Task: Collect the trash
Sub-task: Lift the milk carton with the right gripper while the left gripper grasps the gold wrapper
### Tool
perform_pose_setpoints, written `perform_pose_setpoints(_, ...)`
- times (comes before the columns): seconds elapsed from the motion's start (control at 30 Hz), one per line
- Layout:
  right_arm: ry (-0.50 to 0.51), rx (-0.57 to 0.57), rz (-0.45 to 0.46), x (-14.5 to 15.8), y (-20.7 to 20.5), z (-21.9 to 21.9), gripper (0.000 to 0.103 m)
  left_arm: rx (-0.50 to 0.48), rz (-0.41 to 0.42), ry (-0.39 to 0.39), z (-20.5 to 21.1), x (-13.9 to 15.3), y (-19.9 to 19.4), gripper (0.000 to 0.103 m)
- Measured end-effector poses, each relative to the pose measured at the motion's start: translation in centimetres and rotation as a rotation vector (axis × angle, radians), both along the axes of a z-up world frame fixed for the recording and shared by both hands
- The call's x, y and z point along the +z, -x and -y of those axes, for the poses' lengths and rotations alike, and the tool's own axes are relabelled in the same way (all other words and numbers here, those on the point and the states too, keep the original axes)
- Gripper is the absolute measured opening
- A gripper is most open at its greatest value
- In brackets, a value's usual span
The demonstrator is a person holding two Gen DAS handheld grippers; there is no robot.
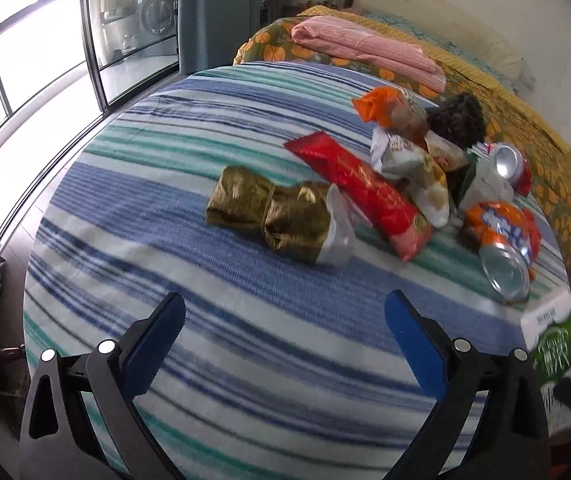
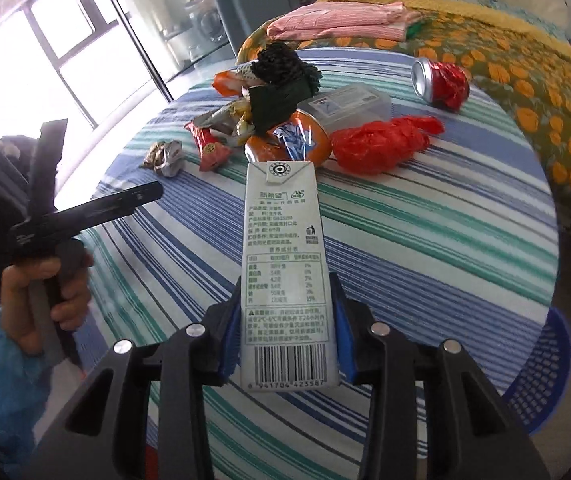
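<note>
My right gripper (image 2: 289,320) is shut on a white milk carton (image 2: 283,264) and holds it above the striped tablecloth (image 2: 425,232); the carton also shows at the right edge of the left wrist view (image 1: 553,340). My left gripper (image 1: 285,320) is open and empty above the cloth, short of a gold wrapper (image 1: 273,212); it shows from outside in the right wrist view (image 2: 97,168). Behind lie a red wrapper (image 1: 361,188), a crushed orange can (image 1: 501,240), a red can (image 2: 441,80) and a red plastic bag (image 2: 381,144).
A blue mesh basket (image 2: 541,376) stands below the table's right edge. A clear plastic box (image 2: 349,104) and dark green fabric (image 2: 281,92) sit in the trash pile. A bed with folded pink cloth (image 1: 365,44) lies behind. Windows are on the left.
</note>
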State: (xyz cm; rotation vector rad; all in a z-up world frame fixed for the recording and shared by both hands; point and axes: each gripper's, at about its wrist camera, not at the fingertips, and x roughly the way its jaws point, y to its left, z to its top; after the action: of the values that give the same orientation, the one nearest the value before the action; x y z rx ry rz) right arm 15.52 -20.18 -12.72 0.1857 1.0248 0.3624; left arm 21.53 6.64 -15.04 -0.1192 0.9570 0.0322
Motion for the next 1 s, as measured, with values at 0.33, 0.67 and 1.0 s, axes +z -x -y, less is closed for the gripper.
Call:
perform_pose_setpoints(0.33,-0.308,-0.179,-0.145,-3.0,-1.4,7.2,0.048,0.073,-0.050,-0.036,-5.3,-0.8,-1.4,0.099)
perform_pose_setpoints(0.67,-0.110,-0.262,-0.097,-2.4,-2.2,9.4,0.080,-0.146,-0.019,0.061,-7.5,1.2,0.6,0.099)
perform_pose_setpoints(1.0,0.168,-0.058,-0.113,-0.1,-3.3,3.9,0.083,-0.494,-0.008,-0.131,0.7,0.3,-5.0,0.094)
